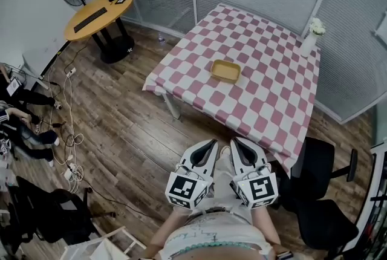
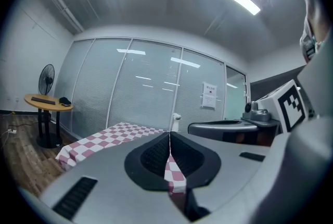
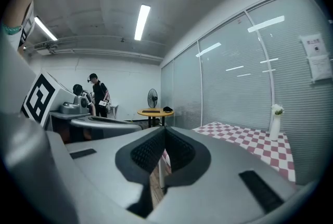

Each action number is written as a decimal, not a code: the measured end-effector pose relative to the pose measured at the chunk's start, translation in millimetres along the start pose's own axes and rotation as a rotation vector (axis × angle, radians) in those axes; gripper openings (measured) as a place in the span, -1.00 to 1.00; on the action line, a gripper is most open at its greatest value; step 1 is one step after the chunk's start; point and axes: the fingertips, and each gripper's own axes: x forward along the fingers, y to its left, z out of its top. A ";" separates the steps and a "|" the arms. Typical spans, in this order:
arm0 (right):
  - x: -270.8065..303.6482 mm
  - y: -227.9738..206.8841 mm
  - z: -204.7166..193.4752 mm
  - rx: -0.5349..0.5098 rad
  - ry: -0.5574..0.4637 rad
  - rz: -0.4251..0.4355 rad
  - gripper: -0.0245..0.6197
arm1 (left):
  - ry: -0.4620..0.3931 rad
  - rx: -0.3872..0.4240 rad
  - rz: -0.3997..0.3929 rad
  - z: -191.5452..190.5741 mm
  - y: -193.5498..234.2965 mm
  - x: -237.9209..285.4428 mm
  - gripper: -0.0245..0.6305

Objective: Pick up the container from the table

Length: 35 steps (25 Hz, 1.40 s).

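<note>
The left gripper [image 1: 213, 143] and right gripper [image 1: 234, 141] hang clenched on nothing, well apart from the apparently shallow yellow container [image 1: 225, 70].

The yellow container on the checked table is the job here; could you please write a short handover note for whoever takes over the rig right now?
Left tool: jaws together, nothing between them.
Right tool: the same.
Both are held side by side close to the person's body, short of the near edge of the table.
The yellow container lies untouched near the middle of the checked cloth. A white vase stands at the far right corner.
Done: nothing yet.
Left: approach, open a tool, probably grip the container's rim, lift.
</note>
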 end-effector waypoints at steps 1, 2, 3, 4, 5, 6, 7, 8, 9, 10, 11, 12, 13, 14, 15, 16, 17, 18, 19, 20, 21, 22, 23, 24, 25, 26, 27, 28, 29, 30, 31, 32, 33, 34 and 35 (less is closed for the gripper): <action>3.6 -1.1 0.9 -0.002 -0.002 0.002 -0.94 | -0.001 -0.003 0.002 -0.1 3.0 1.8 -0.88; 7.8 -2.3 2.2 -0.004 -0.005 0.004 -0.94 | -0.001 -0.004 0.005 0.3 6.3 3.9 -0.88; 12.6 -3.5 3.9 -0.004 -0.009 0.006 -0.94 | -0.001 -0.004 0.007 1.3 10.0 6.3 -0.88; 18.0 -4.9 5.6 -0.003 -0.012 0.010 -0.94 | -0.001 -0.002 0.010 2.9 13.9 9.0 -0.87; 24.0 -6.6 7.4 -0.002 -0.015 0.014 -0.94 | -0.002 0.001 0.013 5.1 18.1 12.3 -0.87; 30.1 -8.9 9.1 -0.001 -0.018 0.018 -0.94 | -0.003 0.004 0.016 7.5 22.1 16.3 -0.88; 36.2 -11.7 10.9 0.000 -0.021 0.023 -0.94 | -0.005 0.006 0.019 10.0 25.8 20.8 -0.88; 42.1 -14.9 12.7 -0.001 -0.024 0.027 -0.94 | -0.008 0.008 0.022 12.5 29.4 25.5 -0.88; 48.3 -18.1 14.6 -0.003 -0.028 0.030 -0.94 | -0.012 0.012 0.024 15.3 33.3 30.4 -0.88; 54.8 -21.1 16.6 -0.006 -0.032 0.034 -0.94 | -0.015 0.015 0.026 18.2 37.7 35.3 -0.87; 61.7 -24.0 18.7 -0.008 -0.036 0.037 -0.94 | -0.018 0.019 0.028 21.4 42.5 40.3 -0.87; 68.5 -26.9 21.0 -0.008 -0.039 0.040 -0.94 | -0.021 0.023 0.029 24.7 47.4 45.8 -0.87; 75.0 -30.0 23.4 -0.006 -0.042 0.043 -0.94 | -0.022 0.026 0.030 28.0 52.0 51.5 -0.87; 80.7 -33.3 25.5 -0.004 -0.045 0.045 -0.94 | -0.023 0.028 0.030 30.9 55.7 57.3 -0.88; 85.7 -36.9 27.0 -0.002 -0.047 0.046 -0.94 | -0.023 0.030 0.030 33.4 58.6 63.0 -0.88; 90.4 -40.8 28.3 -0.001 -0.047 0.047 -0.94 | -0.024 0.032 0.030 35.8 61.2 68.7 -0.88; 95.3 -45.0 29.3 -0.002 -0.045 0.048 -0.94 | -0.026 0.032 0.031 38.2 64.0 74.2 -0.87; 100.8 -48.9 30.1 -0.003 -0.043 0.051 -0.94 | -0.028 0.032 0.034 40.8 67.1 79.5 -0.88; 106.5 -52.4 30.8 -0.006 -0.042 0.056 -0.94 | -0.031 0.030 0.038 43.1 70.4 84.2 -0.87; 112.0 -55.5 31.7 -0.008 -0.044 0.062 -0.94 | -0.033 0.029 0.042 44.9 73.8 88.5 -0.88; 117.1 -58.4 32.9 -0.011 -0.047 0.067 -0.94 | -0.033 0.030 0.046 46.0 76.9 92.7 -0.88; 121.8 -61.5 34.2 -0.012 -0.050 0.071 -0.94 | -0.031 0.031 0.050 46.7 80.1 97.0 -0.88; 126.4 -64.9 35.3 -0.012 -0.053 0.074 -0.94 | -0.029 0.032 0.053 47.4 83.1 101.7 -0.88; 130.6 -68.5 36.0 -0.010 -0.053 0.077 -0.94 | -0.026 0.034 0.056 48.2 85.9 106.6 -0.87; 134.5 -72.3 35.8 -0.007 -0.053 0.080 -0.94 | -0.024 0.034 0.058 48.9 88.2 111.5 -0.88; 138.1 -76.0 34.9 -0.005 -0.051 0.081 -0.94 | -0.024 0.034 0.060 49.7 90.2 116.3 -0.88; 141.8 -79.7 33.9 -0.003 -0.049 0.083 -0.94 | -0.024 0.034 0.062 50.7 92.1 120.9 -0.87; 145.5 -83.1 33.2 0.000 -0.047 0.083 -0.94 | -0.024 0.034 0.062 51.9 94.0 125.2 -0.87; 149.0 -86.5 32.8 0.003 -0.047 0.084 -0.94 | -0.023 0.036 0.063 53.0 95.7 129.4 -0.87; 152.1 -89.7 32.3 0.006 -0.045 0.085 -0.94 | -0.021 0.037 0.064 53.7 97.0 133.5 -0.88; 154.9 -93.0 31.7 0.010 -0.044 0.087 -0.94 | -0.020 0.038 0.064 54.1 98.1 137.5 -0.87; 157.5 -96.4 31.2 0.012 -0.042 0.088 -0.94 | -0.018 0.038 0.064 54.3 99.2 141.5 -0.88; 160.1 -99.7 31.0 0.013 -0.041 0.089 -0.94 | -0.016 0.038 0.065 54.4 100.3 145.6 -0.87; 162.6 -103.2 31.1 0.012 -0.040 0.091 -0.94 | -0.014 0.039 0.066 54.8 101.4 149.7 -0.87; 165.1 -106.9 31.4 0.011 -0.041 0.092 -0.94 | -0.012 0.041 0.068 55.3 102.5 154.0 -0.87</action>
